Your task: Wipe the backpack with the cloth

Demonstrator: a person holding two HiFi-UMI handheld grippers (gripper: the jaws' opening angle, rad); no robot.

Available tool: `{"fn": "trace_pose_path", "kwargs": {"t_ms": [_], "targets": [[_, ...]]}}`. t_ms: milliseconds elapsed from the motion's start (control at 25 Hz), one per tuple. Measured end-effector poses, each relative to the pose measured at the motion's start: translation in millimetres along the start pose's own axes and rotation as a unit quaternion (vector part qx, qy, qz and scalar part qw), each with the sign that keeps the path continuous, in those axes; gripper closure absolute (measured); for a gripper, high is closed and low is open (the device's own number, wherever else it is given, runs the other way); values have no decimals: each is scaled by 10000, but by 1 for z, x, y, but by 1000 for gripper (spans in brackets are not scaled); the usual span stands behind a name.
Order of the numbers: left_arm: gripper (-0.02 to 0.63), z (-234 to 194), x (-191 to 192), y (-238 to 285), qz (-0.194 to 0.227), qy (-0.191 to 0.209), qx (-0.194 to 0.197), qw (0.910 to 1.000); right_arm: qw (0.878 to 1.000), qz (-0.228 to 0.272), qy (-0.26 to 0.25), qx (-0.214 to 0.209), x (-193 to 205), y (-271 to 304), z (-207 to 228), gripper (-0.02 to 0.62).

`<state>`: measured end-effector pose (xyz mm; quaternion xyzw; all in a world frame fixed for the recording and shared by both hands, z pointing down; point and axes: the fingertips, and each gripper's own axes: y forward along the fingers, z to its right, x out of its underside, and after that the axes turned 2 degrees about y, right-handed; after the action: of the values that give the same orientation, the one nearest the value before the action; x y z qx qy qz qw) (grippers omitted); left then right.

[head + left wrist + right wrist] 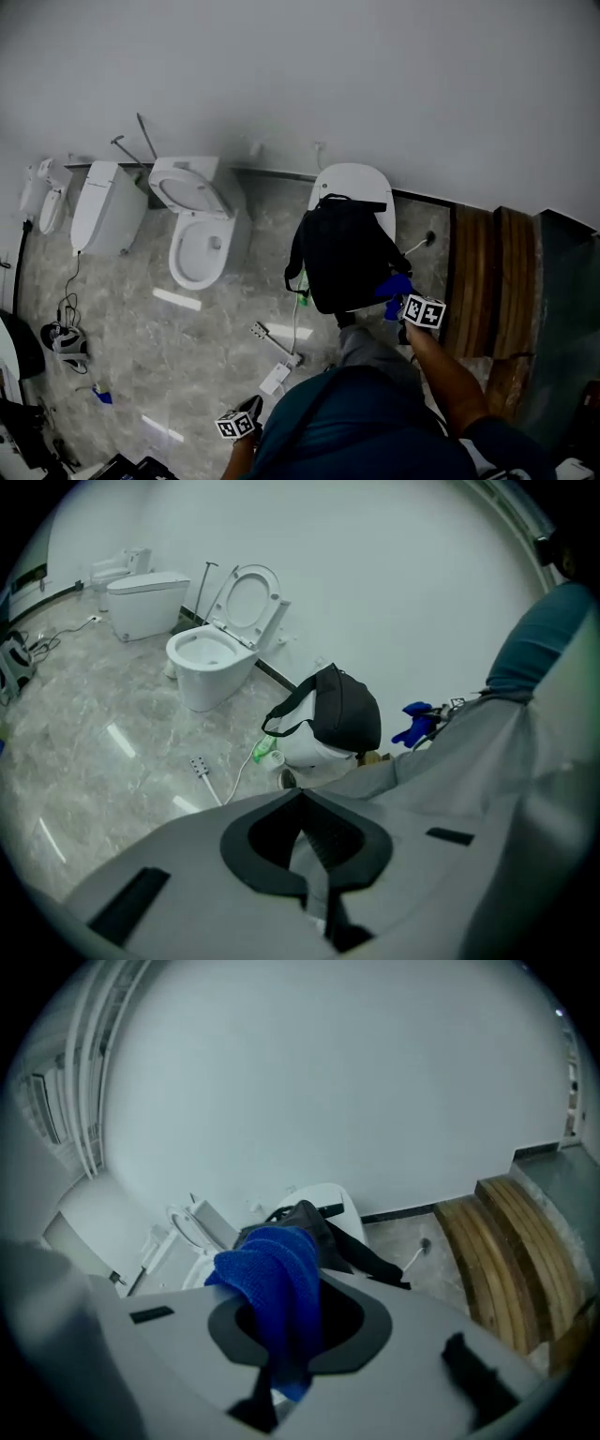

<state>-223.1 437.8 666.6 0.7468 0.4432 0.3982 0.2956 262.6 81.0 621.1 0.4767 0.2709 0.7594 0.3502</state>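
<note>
A black backpack (342,253) stands upright on a closed white toilet (361,183) against the wall. My right gripper (401,298) is at the backpack's lower right side, shut on a blue cloth (394,285). In the right gripper view the cloth (278,1283) bunches over the jaws and hides part of the backpack (314,1218) behind it. My left gripper (249,412) is held low beside the person's body, well away from the backpack. Its jaws are shut with nothing between them (306,844). From there the backpack (345,710) and the cloth (416,722) show at a distance.
An open-lidded toilet (202,234) and another white unit (105,208) stand to the left. Curved wooden pieces (492,281) lie to the right. A power strip with cord (274,343), a green bottle (302,286) and cables (61,337) are on the marble floor.
</note>
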Motion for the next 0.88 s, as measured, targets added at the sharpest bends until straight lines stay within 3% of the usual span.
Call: {"fn": "trace_pose_path", "kwargs": {"t_ms": [160, 280, 360, 480, 560, 680, 880], "targets": [[601, 49, -68, 15, -126, 515, -184, 9984, 9901, -1065, -687, 609, 7, 80, 67, 551], [601, 84, -105, 24, 4, 464, -192, 9987, 9723, -1754, -1148, 1035, 10, 112, 106, 551], [601, 96, -112, 27, -44, 373, -219, 9991, 9573, -2157, -1564, 1120, 17, 125, 122, 551], [601, 99, -106, 29, -242, 192, -343, 9989, 9248, -2848, -2318, 993, 38, 141, 131, 551], [601, 96, -97, 26, -356, 43, -462, 9983, 9152, -3062, -2488, 822, 44, 155, 125, 551], [601, 97, -84, 18, -466, -136, -588, 9971, 9221, -3043, -2304, 635, 31, 189, 110, 551], [601, 105, -80, 19, -545, -254, -641, 9961, 9587, -2291, -1551, 664, -51, 258, 93, 551]]}}
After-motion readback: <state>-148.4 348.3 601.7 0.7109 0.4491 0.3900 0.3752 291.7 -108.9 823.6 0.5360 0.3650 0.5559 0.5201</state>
